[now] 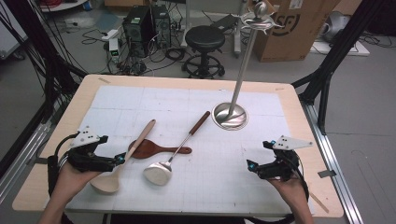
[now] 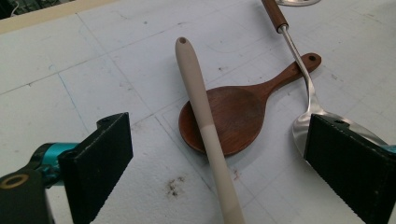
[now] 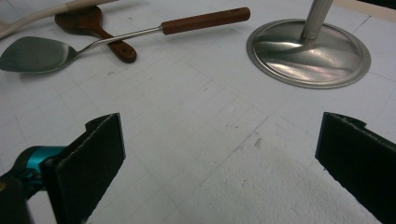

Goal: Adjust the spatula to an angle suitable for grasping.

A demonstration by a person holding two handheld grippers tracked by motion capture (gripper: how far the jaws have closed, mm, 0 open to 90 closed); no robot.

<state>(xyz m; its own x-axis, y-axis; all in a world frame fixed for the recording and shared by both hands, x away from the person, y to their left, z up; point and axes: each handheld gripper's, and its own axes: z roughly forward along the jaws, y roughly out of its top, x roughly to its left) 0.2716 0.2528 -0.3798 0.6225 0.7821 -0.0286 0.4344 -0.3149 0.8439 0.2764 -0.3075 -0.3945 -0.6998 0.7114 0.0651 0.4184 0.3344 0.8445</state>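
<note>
Three utensils lie on the white mat: a pale wooden spoon [image 1: 122,159] whose handle crosses a dark wooden paddle spoon [image 1: 154,149], and a steel spatula [image 1: 173,153] with a brown handle. A steel utensil stand [image 1: 230,115] rises at the mat's right of centre. My left gripper [image 1: 119,159] sits at the front left, open, its jaws straddling the pale spoon [image 2: 205,121] handle without touching it. The dark spoon [image 2: 238,114] and the spatula [image 2: 310,105] lie just beyond. My right gripper [image 1: 251,164] is open at the front right, with nothing between its jaws and the stand base [image 3: 308,53] ahead.
The wooden table [image 1: 299,105] edges frame the mat. Beyond the table stand a black stool [image 1: 204,39], a cardboard box [image 1: 294,28], computer towers and floor cables. Black frame struts rise at both sides.
</note>
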